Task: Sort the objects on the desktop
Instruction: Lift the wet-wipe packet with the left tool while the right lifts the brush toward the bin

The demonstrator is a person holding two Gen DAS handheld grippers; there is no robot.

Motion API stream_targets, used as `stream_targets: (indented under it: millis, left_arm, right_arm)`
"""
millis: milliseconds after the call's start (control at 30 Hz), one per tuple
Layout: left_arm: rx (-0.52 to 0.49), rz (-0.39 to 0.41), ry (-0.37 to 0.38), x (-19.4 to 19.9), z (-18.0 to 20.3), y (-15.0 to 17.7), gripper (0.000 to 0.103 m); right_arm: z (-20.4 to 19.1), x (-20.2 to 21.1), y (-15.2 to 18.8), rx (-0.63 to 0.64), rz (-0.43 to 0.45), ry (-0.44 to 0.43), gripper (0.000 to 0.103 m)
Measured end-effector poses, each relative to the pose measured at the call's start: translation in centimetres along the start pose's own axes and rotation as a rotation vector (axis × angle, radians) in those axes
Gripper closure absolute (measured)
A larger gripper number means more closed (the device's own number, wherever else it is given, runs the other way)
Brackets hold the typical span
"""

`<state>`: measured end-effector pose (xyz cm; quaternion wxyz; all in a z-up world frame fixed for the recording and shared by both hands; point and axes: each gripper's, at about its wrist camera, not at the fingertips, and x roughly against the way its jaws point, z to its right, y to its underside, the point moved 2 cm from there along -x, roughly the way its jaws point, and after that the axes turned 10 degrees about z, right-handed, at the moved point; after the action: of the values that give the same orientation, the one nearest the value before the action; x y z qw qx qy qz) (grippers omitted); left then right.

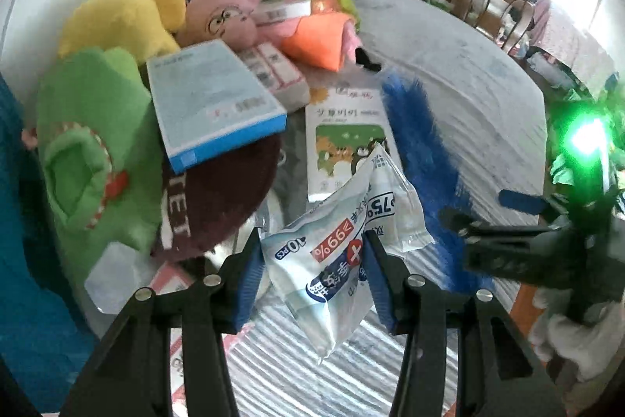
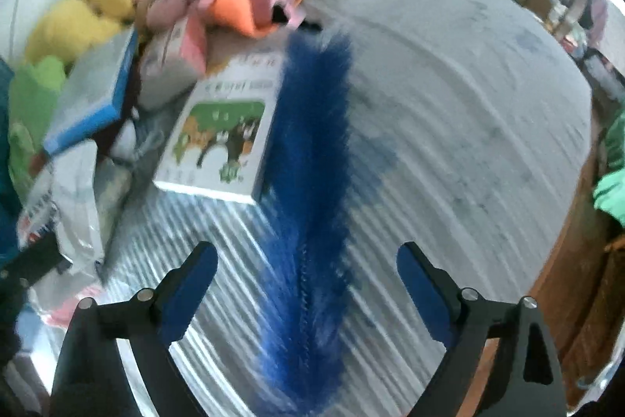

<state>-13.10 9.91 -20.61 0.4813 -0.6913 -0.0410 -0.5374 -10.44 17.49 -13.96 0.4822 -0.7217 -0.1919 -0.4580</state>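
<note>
Pinching wipes pack (image 1: 343, 245): left tool (image 1: 312, 260) | right tool (image 2: 306, 284) spread over blue feather (image 2: 312, 151)

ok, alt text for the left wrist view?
The left gripper holds a white wipes packet above a cluttered table. Behind it lie plush toys, boxes, a picture book and a blue feather duster, with the right gripper open nearby.
</note>
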Motion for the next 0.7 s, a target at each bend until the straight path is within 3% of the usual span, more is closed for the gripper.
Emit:
stream_targets:
  millis: [33,67,133,233,400,700]
  left_arm:
    - [0.006,-0.004,-0.005,0.0,-0.1,0.2,0.055]
    - [0.012,-0.007,-0.01,-0.1,-0.3,0.3,0.055]
    - [0.015,-0.019,-0.008,-0.7,-0.4,0.6,0.055]
    - [0.019,-0.03,-0.004,-1.1,-0.5,0.7,0.055]
    - [0.021,0.016,0.002,0.5,-0.5,-0.8,0.055]
    - [0.057,0.169,-0.044,7.8,-0.8,-4.5,0.055]
  right_arm:
    - [-0.3,-0.8,0.3,0.016,-0.014,0.011,0.015]
    - [-0.5,-1.6,0.6,0.031,-0.028,0.024,0.038]
    - [-1.0,-2.8,1.2,0.076,-0.019,0.045,0.052]
    - [-1.3,-4.2,1.7,0.113,-0.008,0.052,0.087]
    - [0.2,-4.0,1.0,0.072,0.023,0.0,0.087]
    - [0.3,0.7,-2.7,0.125,0.22,-0.103,0.087]
